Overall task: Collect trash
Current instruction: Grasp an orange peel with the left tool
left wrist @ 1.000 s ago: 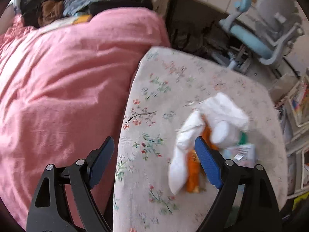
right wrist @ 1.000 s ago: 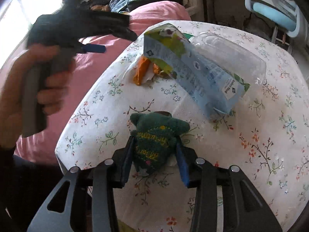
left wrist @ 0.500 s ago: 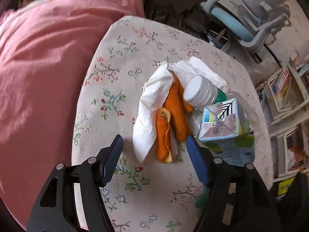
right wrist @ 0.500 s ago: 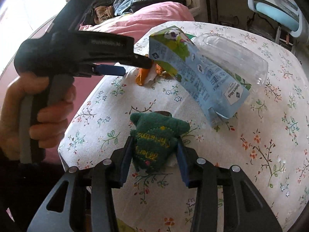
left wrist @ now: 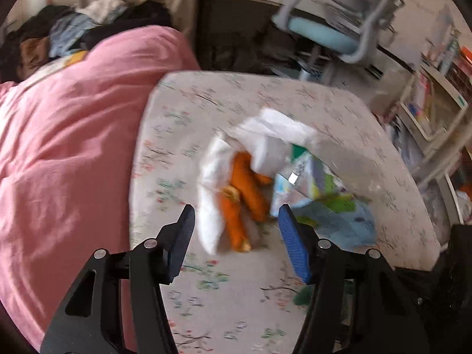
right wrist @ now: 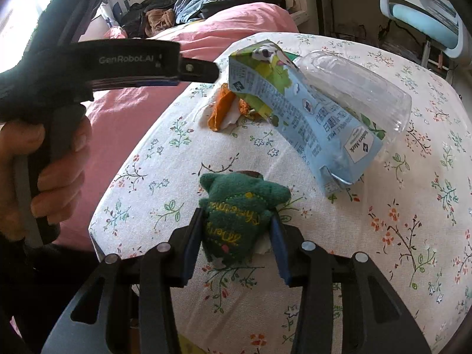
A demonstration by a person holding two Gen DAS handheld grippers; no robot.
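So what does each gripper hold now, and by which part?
The right gripper clamps the green plush toy across its lower body. The left gripper is open, holding nothing.

We read "GenRobot.AI" on the left gripper (right wrist: 203,72) above the floral table (right wrist: 398,236); the milk carton (right wrist: 306,118) lying on it reads "MILK".

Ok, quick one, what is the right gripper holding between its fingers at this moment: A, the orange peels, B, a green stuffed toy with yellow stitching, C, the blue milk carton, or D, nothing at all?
B: in the right wrist view the right gripper has its jaws closed against both sides of the green stuffed toy, while the milk carton and orange peels lie farther off on the table.
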